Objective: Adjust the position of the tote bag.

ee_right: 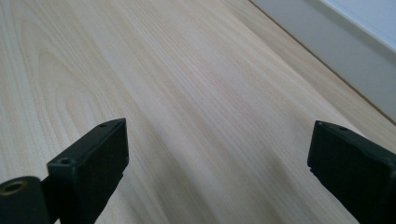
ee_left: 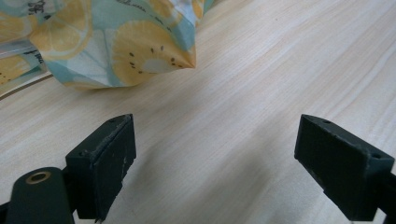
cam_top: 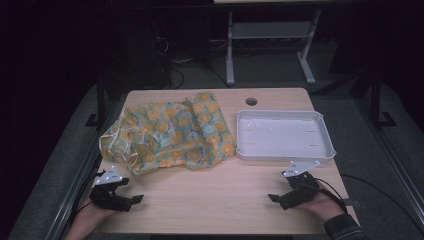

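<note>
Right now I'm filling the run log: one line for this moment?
left tongs: open, empty | right tongs: open, empty | cloth: crumpled, untouched | tray: empty

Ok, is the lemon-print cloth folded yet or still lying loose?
Loose, not folded. The lemon-print cloth lies crumpled in an uneven heap left of the white tray, its edges rumpled, one puffed corner raised off the table.

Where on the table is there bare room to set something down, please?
The wood between the left hand-held gripper and the right hand-held gripper is bare, up to the lemon-print cloth and the white tray. The tray itself is empty. The back left is crowded with cloth.
</note>
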`<state>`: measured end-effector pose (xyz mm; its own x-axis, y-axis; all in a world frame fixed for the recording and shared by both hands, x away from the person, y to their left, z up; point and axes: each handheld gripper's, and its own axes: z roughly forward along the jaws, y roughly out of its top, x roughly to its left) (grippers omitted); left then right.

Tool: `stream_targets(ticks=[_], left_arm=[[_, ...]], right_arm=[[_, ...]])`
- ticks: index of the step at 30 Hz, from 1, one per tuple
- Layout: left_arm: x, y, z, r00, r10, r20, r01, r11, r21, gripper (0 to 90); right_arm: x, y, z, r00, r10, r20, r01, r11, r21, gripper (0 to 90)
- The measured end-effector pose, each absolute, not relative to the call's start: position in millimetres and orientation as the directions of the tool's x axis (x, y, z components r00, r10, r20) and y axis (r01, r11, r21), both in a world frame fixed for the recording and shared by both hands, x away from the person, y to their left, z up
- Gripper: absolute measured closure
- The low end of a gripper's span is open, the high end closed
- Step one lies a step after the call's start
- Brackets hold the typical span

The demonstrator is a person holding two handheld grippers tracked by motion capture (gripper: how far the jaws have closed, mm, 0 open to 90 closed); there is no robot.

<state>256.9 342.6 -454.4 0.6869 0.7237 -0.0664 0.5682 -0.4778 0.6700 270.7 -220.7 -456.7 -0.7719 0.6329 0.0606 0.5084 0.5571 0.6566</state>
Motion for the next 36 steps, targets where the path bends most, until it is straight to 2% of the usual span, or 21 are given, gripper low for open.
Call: stream_targets(ticks=[6, 11, 16, 22, 29, 36], left_arm=[[254.5, 338.8, -448.0, 0.705, 0.707, -0.059, 0.560, -0.504, 0.658, 13.9], [252.1, 335.7, -438.7, 0.719, 0.692, -0.065, 0.560, -0.521, 0.644, 21.6], [253.3, 338.2, -422.0, 0.712, 0.696, -0.091, 0.568, -0.495, 0.658, 40.6], [261.2, 341.6, -398.3, 0.683, 0.726, -0.083, 0.571, -0.460, 0.680, 53.2], [272.4, 343.3, -381.1, 0.648, 0.760, -0.061, 0.566, -0.426, 0.706, 49.5], [288.9, 335.4, -391.8, 0.627, 0.776, -0.074, 0.600, -0.420, 0.681, 47.6]], right_arm=[[270.2, -222.3, -457.3, -0.763, 0.642, 0.070, 0.523, 0.551, 0.650, 5.3], [270.8, -221.8, -458.3, -0.763, 0.643, 0.072, 0.526, 0.552, 0.647, 5.6], [272.2, -220.4, -458.9, -0.764, 0.641, 0.073, 0.526, 0.554, 0.645, 5.8], [273.1, -218.4, -459.6, -0.765, 0.639, 0.081, 0.531, 0.556, 0.639, 5.9], [273.0, -217.2, -460.4, -0.768, 0.636, 0.083, 0.534, 0.562, 0.631, 5.9], [273.0, -216.9, -460.4, -0.770, 0.633, 0.080, 0.532, 0.568, 0.628, 6.0]])
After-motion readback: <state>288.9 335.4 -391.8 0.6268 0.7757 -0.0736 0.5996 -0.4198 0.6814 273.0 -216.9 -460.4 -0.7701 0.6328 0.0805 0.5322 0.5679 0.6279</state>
